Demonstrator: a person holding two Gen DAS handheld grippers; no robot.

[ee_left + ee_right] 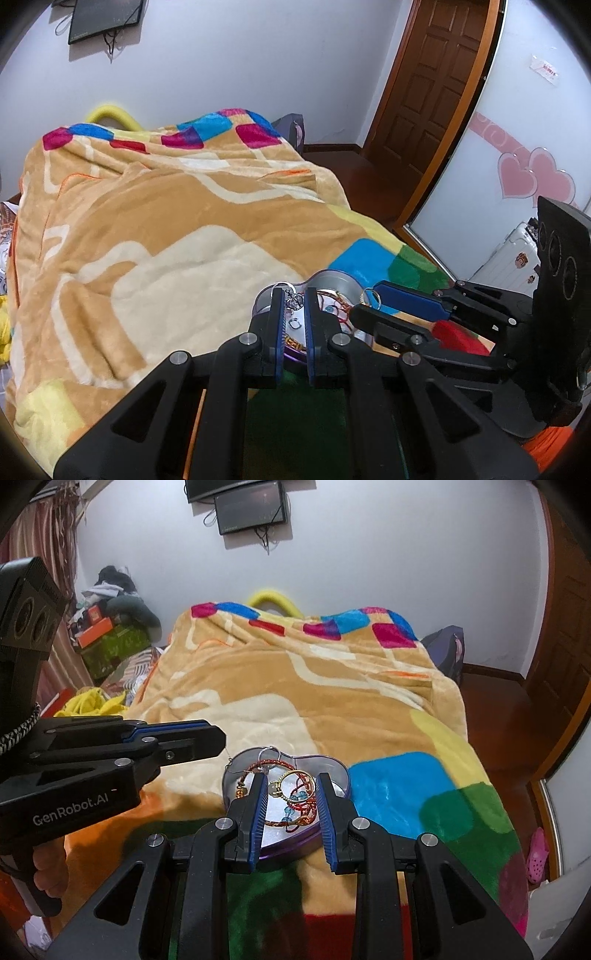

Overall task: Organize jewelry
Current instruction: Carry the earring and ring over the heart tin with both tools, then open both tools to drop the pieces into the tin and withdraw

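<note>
A heart-shaped purple tin [334, 775] [334, 282] lies on the bed blanket and holds jewelry: a red braided bracelet [271, 765], a gold ring-shaped piece [297, 784], a red cord with blue beads [301, 805] and a thin silver hoop [269, 753]. My right gripper [290, 781] is open, its jaws on either side of the gold piece, just above the tin. My left gripper [294, 295] hangs over the tin's left part with a narrow gap; a small silver piece [294, 302] sits between its fingertips. In the right wrist view the left gripper [218, 740] looks nearly closed.
The patterned blanket [295, 701] covers the bed. A brown door [436, 81] and a wardrobe with pink hearts [532, 177] stand on the right. Clutter and boxes [107, 635] lie at the far left. A pink shoe [537, 853] is on the floor.
</note>
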